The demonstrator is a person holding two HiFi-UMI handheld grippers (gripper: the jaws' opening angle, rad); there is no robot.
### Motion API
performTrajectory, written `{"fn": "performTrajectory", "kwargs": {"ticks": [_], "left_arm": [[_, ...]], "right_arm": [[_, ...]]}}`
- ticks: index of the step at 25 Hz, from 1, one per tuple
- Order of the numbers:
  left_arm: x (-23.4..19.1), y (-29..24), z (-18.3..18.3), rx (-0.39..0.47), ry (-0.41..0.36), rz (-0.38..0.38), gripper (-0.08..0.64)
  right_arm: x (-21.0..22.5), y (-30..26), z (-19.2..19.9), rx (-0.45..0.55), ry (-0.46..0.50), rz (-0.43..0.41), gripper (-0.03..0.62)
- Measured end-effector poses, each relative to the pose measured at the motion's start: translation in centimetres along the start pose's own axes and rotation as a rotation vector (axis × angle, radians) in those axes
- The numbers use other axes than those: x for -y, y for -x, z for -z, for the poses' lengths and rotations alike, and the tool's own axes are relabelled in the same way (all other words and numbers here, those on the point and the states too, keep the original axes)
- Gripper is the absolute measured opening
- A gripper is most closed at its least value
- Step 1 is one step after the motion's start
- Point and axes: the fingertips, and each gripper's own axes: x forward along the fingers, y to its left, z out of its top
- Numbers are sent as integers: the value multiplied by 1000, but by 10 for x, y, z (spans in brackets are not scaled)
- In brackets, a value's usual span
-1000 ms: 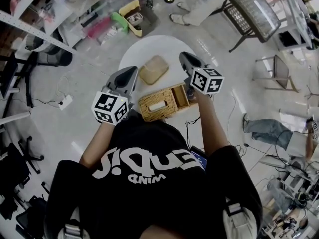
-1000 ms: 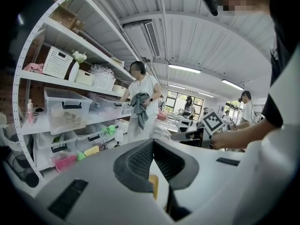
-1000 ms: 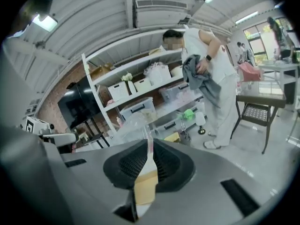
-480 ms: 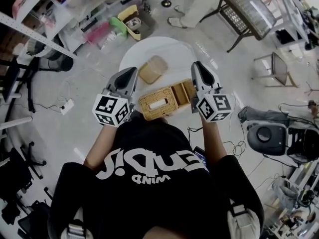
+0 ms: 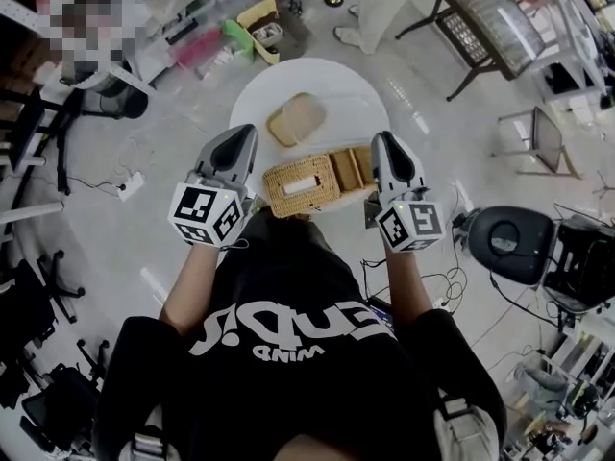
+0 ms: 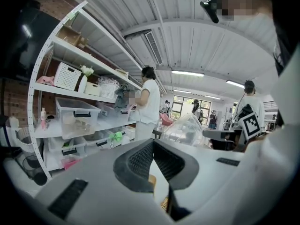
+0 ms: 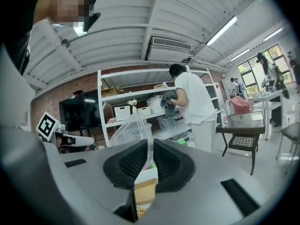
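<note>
Black shirt [image 5: 288, 344]: nearest to us in the head view, with the left gripper [image 5: 247, 133] and right gripper [image 5: 382, 139] out beyond it.
Left gripper: we see its jaws standing together at the tips with nothing between them. It sits just beside the left end of the box [image 5: 306, 182], over the near-left edge of the table [image 5: 346, 89]. Whether it touches the box we cannot tell.
Right gripper: its jaws are closed on a thin fold of the bag [image 7: 130, 131]. It sits just beside the box's right end, at the table's near-right edge.
Bag: clear plastic, pinched at one edge. It stands up out of the right gripper's jaws and puffs out to the left in the right gripper view.
Box: woven wicker, long, lying along the table's near edge between the two grippers. We make out a slot in its top and a smaller open part at its right end.
Lid [image 5: 295, 120]: tan, a rounded square, flat on the table beyond the box and apart from it, toward the far-left edge.
Table: round and white.
Shelves [image 6: 70, 121]: white, past the table's far edge, carrying clear bins and white baskets.
Person [image 7: 194, 108]: in white, standing at the shelves with a grey cloth [image 7: 168, 102] at the hands.
</note>
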Motion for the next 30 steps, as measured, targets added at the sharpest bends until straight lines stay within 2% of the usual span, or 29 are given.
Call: {"fn": "performTrajectory", "kwargs": {"ticks": [5, 14, 21, 30], "left_arm": [[4, 32, 10, -8, -11, -12, -3], [15, 80, 21, 1, -23, 48, -3], [24, 91, 30, 3, -24, 94, -3], [32, 90, 27, 13, -34, 129, -3]], "right_arm": [[-17, 21, 10, 8, -4, 17, 38], [-62, 73, 31, 12, -20, 90, 38], [-78, 92, 49, 17, -37, 117, 38], [-77, 99, 53, 33, -59, 160, 37]]}}
